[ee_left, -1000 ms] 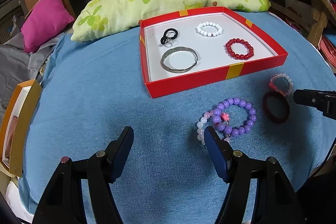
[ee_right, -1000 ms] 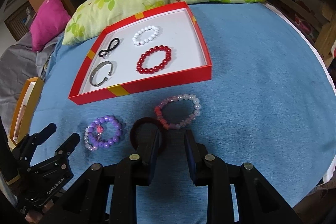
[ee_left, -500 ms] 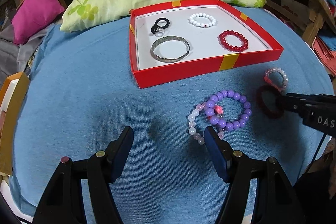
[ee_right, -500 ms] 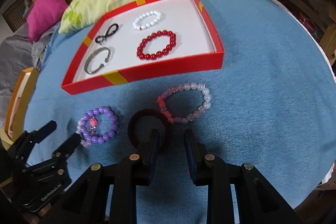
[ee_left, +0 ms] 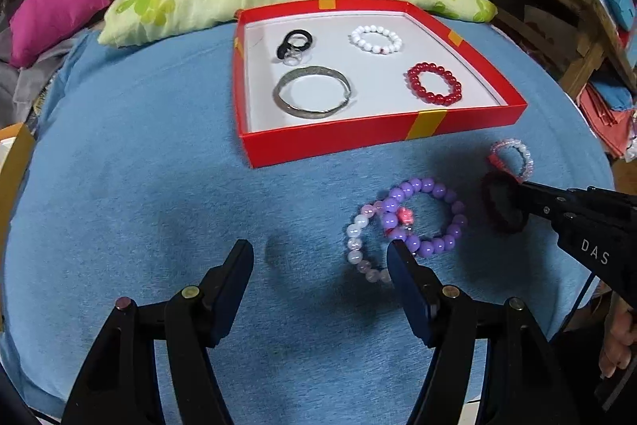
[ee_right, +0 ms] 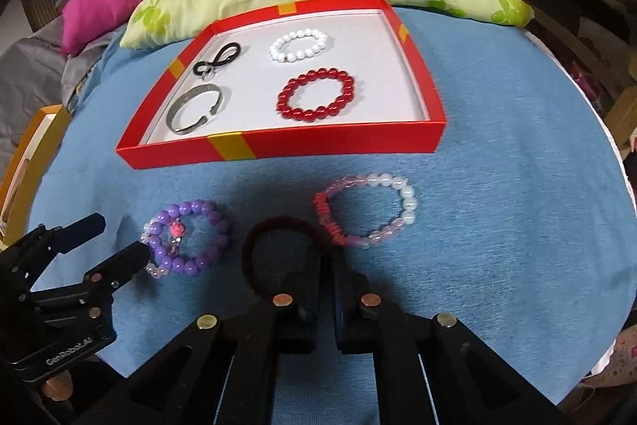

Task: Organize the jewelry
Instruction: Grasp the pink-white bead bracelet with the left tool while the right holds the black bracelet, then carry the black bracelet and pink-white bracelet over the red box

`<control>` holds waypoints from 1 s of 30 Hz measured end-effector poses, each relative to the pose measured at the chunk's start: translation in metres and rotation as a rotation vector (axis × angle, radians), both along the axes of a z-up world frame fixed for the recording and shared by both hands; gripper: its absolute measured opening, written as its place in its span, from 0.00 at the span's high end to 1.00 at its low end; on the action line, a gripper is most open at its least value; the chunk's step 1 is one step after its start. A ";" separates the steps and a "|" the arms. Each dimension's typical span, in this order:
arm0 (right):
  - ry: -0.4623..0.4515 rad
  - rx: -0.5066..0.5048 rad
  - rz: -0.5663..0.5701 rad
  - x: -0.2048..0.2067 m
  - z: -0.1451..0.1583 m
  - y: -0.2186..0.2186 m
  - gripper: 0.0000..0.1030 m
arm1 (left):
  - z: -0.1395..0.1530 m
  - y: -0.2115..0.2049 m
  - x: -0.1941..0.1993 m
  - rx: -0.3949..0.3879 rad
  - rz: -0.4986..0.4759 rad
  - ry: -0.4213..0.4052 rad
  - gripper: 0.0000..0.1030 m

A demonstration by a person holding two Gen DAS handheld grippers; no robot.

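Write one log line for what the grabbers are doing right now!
right gripper: shut on dark red hair tie | left gripper: open near purple bracelet | red box: four pieces

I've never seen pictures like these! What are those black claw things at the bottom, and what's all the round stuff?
They're grabbing tools a person holds, one per hand, each with a camera looking along its two fingers. One picture comes from the left gripper, whose fingers are spread wide. The other comes from the right gripper, whose fingers have closed on a dark red hair tie. Everything sits on a blue cloth. Beside the tie lie a purple bead bracelet and a pink and white bracelet. The red box already holds four pieces of jewelry.
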State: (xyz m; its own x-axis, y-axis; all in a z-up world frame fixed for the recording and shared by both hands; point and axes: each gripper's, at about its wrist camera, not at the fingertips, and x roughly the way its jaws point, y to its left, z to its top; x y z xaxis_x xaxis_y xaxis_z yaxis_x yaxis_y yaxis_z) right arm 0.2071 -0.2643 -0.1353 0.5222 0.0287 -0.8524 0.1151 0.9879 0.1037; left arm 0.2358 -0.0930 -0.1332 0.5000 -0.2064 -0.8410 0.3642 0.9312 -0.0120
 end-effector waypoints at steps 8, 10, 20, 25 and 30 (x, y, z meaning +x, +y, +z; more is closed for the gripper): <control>-0.017 0.039 -0.016 -0.002 0.004 -0.008 0.95 | -0.010 -0.001 0.001 -0.014 -0.013 0.029 0.32; -0.015 0.047 -0.016 -0.002 0.005 -0.008 0.95 | -0.010 0.000 0.001 -0.015 -0.020 0.023 0.35; -0.041 0.099 -0.019 -0.002 0.010 -0.010 0.95 | -0.006 0.007 -0.002 -0.023 -0.070 -0.002 0.92; -0.101 0.152 -0.013 -0.004 0.020 -0.012 0.95 | 0.009 0.022 -0.001 -0.070 -0.046 -0.052 0.93; -0.160 0.177 -0.016 -0.005 0.029 -0.011 0.95 | 0.029 0.038 0.000 -0.136 -0.013 -0.120 0.93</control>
State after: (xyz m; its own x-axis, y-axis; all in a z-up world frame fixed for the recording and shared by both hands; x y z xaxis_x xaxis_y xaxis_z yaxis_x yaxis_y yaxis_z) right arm 0.2020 -0.2754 -0.1059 0.6516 0.1612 -0.7413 0.0983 0.9510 0.2932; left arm 0.2354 -0.0548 -0.1044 0.5913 -0.3215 -0.7396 0.3827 0.9191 -0.0935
